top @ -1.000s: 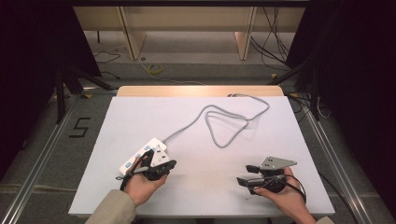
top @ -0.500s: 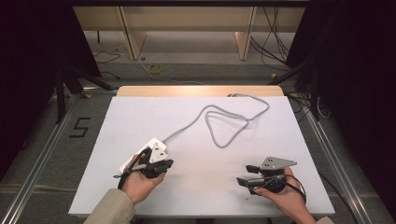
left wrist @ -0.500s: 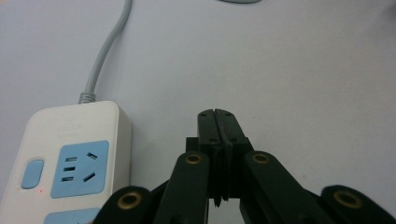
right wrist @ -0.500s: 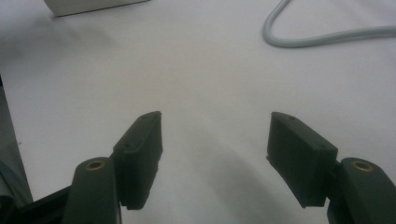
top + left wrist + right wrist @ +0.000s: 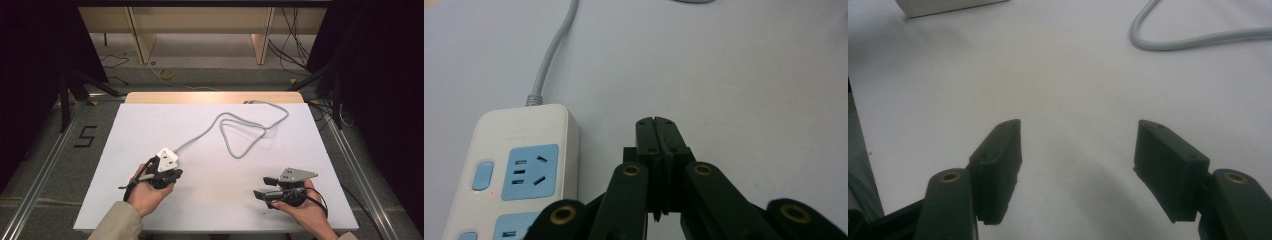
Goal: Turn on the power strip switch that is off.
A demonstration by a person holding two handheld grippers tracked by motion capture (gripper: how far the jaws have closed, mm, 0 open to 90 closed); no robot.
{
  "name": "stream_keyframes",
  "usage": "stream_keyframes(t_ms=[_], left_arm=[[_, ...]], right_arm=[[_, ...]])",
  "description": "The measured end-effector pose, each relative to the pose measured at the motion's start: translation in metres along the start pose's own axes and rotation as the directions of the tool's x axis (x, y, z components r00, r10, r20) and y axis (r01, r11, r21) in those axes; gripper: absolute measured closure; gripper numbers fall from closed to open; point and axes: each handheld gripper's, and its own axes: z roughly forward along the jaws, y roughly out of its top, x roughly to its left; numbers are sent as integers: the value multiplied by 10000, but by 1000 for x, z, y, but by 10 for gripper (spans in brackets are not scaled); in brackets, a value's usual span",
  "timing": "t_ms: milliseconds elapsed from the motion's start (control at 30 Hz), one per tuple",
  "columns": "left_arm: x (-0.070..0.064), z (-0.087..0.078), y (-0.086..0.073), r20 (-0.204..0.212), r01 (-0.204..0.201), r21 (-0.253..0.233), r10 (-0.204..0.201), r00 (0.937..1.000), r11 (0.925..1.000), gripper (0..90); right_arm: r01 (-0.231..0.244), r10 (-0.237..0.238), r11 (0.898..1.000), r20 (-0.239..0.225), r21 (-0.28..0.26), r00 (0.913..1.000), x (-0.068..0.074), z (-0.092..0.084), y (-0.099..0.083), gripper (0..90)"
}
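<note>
Jaws of the left gripper (image 5: 658, 122) are closed on nothing, just right of the white plastic power strip with blue sockets (image 5: 516, 167) at lower left; it should press the switch squarely.

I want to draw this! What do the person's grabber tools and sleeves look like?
Both grippers are black. The left gripper has brass-coloured rivets on its black arms. The right gripper has two blocky black jaws, plus a grey three-cornered plate on top. A thin black cable trails off. The sleeve is beige.

White power strip (image 5: 519, 170) flat on table, blue sockets up.
</note>
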Motion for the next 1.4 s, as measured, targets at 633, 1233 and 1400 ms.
stream_keyframes(t_ms=[633, 1233, 1400], left_arm=[[6, -5, 0, -136, 202, 414, -197, 9997, 9989, 896], [16, -10, 0, -356, 596, 639, -574, 9977, 9962, 896], [18, -11, 1, -367, 648, 665, -625, 9974, 9957, 896]], right_arm=[[14, -14, 10000, -21, 37, 10000, 0, 0, 0, 364], [12, -12, 10000, -44, 36, 10000, 0, 0, 0, 364], [9, -9, 10000, -50, 50, 10000, 1, 0, 0, 364]])
